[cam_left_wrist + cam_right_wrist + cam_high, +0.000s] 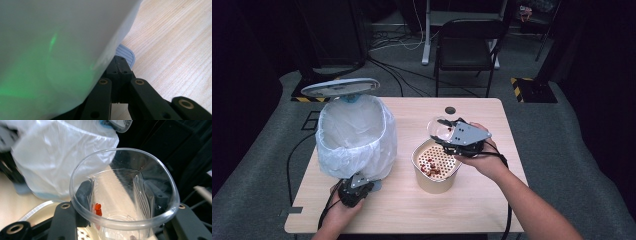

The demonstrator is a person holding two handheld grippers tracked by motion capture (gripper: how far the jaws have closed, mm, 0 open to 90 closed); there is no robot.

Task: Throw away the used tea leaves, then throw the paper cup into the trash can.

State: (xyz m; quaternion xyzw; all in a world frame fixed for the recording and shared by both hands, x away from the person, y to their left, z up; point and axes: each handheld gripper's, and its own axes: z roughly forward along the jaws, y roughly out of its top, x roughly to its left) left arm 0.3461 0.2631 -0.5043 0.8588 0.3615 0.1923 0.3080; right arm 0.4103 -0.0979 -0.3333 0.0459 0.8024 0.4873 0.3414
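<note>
The right gripper [451,134] is clamping its fingers on a clear plastic cup [125,195], holding it tipped just above the tan tub w/ a perforated insert [435,170] on the table [492,200], prob. so the cup's red bits are falling onto the insert. The left gripper [354,192], fingers together, is pressing the grey pedal [125,53] at the bin's base, apparently keeping the lid [340,87] raised over the white bag [354,135]. Bin body is hidden behind the bag; red bits too small to ID.
</note>
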